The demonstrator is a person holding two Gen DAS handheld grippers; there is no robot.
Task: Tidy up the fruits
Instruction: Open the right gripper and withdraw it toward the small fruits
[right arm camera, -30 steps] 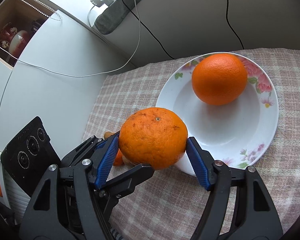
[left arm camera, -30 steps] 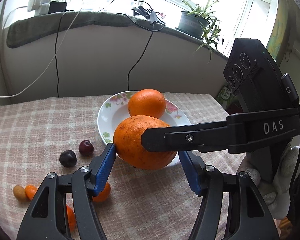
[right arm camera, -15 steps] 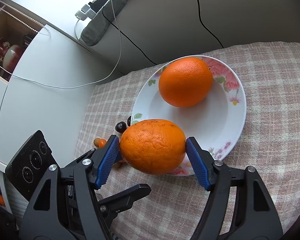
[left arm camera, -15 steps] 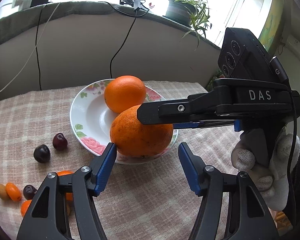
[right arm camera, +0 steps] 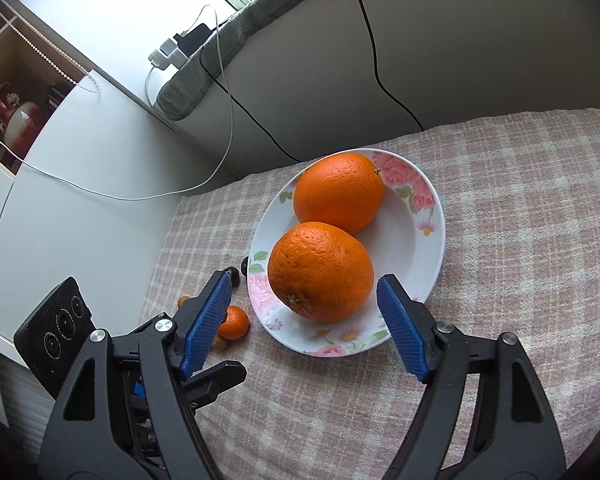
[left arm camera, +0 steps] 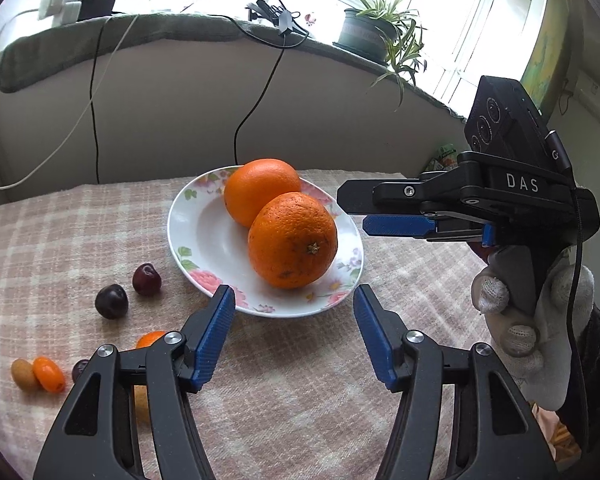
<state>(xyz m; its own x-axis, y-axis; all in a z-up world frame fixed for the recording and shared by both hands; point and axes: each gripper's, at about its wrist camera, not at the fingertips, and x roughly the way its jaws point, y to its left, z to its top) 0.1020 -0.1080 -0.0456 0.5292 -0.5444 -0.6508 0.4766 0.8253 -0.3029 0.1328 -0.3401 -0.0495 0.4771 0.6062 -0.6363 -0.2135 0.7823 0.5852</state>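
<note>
Two oranges sit on the flowered plate [left arm camera: 180, 216], touching each other. Near orange [left arm camera: 292, 240] lies at the plate's front rim, stem scar facing the left wrist camera; far orange [left arm camera: 260, 188] behind it. Plate stands on the bench under a checked cloth [left arm camera: 60, 232].

Left of the plate, loose on the cloth: two dark cherries [left arm camera: 112, 301], well apart from the rim, and closer to the camera a cluster of small orange and tan fruits [left arm camera: 48, 374], kumquat-like. Some are hidden behind the left tool's frame; the count is unclear.

Left gripper [left arm camera: 292, 336]: jaws wide apart, holding nothing, low over the cloth just short of the plate rim, pointed at the near orange.

Right gripper [right arm camera: 304, 324]: jaws wide apart, empty, the near orange lying ahead of the gap but touched by neither pad. From the left wrist view this tool is level, held in a white-gloved hand [left arm camera: 540, 320], its tips just right of the plate.

Handling, judged:
- Oranges: firm, fairly heavy, pebbled skin grips well; take across the widest part. Round, so liable to roll on the shallow plate.
- Cherries: small, glossy, soft; light squeeze across the body.
- Small orange fruits: light, smooth; pinch across the short axis, one at a time.
- Plate looks ceramic; avoid knocking the rim.
</note>
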